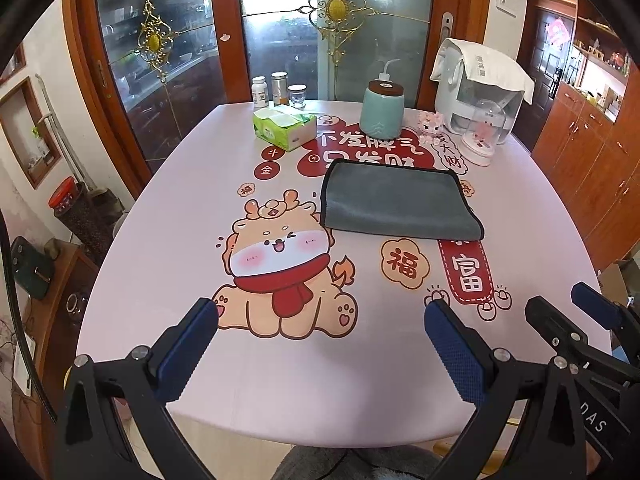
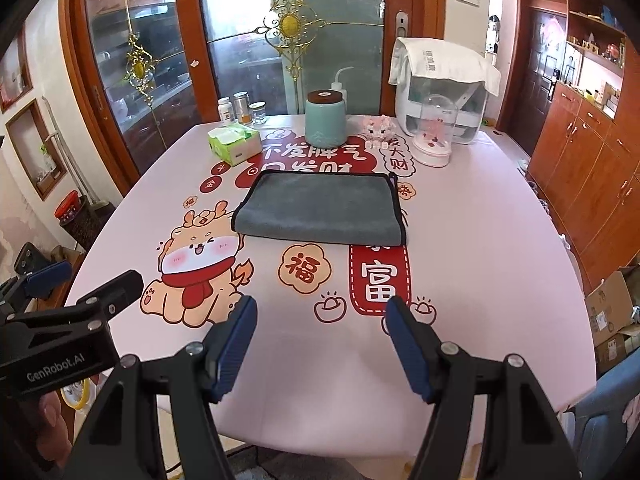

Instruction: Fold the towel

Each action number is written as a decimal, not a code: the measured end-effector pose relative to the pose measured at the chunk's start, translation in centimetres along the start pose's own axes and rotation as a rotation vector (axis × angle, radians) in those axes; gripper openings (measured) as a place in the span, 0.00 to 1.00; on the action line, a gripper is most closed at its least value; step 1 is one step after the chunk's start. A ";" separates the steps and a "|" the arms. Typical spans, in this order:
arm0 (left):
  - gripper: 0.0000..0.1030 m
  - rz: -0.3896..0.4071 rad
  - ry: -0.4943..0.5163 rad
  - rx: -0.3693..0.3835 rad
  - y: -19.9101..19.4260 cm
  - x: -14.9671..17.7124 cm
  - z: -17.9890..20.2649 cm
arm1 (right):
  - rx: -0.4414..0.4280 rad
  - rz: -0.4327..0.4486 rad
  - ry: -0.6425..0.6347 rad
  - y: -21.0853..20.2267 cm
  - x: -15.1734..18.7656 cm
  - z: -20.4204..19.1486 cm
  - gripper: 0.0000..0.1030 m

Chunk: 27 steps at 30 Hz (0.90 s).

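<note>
A grey towel (image 1: 396, 202) with a black hem lies flat in a folded rectangle near the middle of the pink table (image 1: 160, 280). It also shows in the right wrist view (image 2: 320, 210). My left gripper (image 1: 322, 316) is open and empty above the near part of the table, well short of the towel. My right gripper (image 2: 322, 314) is open and empty, also near the front edge. The right gripper shows at the right edge of the left wrist view (image 1: 568, 312). The left gripper shows at the left of the right wrist view (image 2: 84, 280).
At the back of the table stand a green tissue pack (image 1: 284, 126), three small jars (image 1: 280, 90), a teal canister (image 1: 382, 110), a small pink figure (image 1: 432, 124), a clear dome ornament (image 1: 486, 134) and a white appliance under a cloth (image 1: 480, 80). Wooden cabinets (image 1: 592, 168) line the right.
</note>
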<state>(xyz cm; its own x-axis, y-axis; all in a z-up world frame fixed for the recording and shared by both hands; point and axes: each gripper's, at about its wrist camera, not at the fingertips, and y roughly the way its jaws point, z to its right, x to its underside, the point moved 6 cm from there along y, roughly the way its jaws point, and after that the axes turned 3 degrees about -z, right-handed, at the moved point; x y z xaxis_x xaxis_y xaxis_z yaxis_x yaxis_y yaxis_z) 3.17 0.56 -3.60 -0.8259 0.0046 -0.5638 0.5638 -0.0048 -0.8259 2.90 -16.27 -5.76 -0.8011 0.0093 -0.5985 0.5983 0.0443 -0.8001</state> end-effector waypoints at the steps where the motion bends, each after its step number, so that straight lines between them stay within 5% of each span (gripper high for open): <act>1: 0.99 0.002 0.003 0.001 -0.1 0.0 0.2 | 0.001 0.001 0.003 0.0 0.0 0.1 0.65; 27: 1.00 0.011 0.032 0.000 -0.5 0.0 1.9 | 0.008 0.005 0.009 -0.2 -0.1 1.1 0.65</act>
<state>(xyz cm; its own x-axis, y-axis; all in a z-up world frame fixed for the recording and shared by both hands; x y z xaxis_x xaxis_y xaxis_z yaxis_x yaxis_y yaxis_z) 2.86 -1.37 -3.17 -0.8188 0.0367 -0.5729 0.5731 -0.0053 -0.8195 2.82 -17.42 -5.58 -0.7984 0.0188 -0.6018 0.6020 0.0359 -0.7977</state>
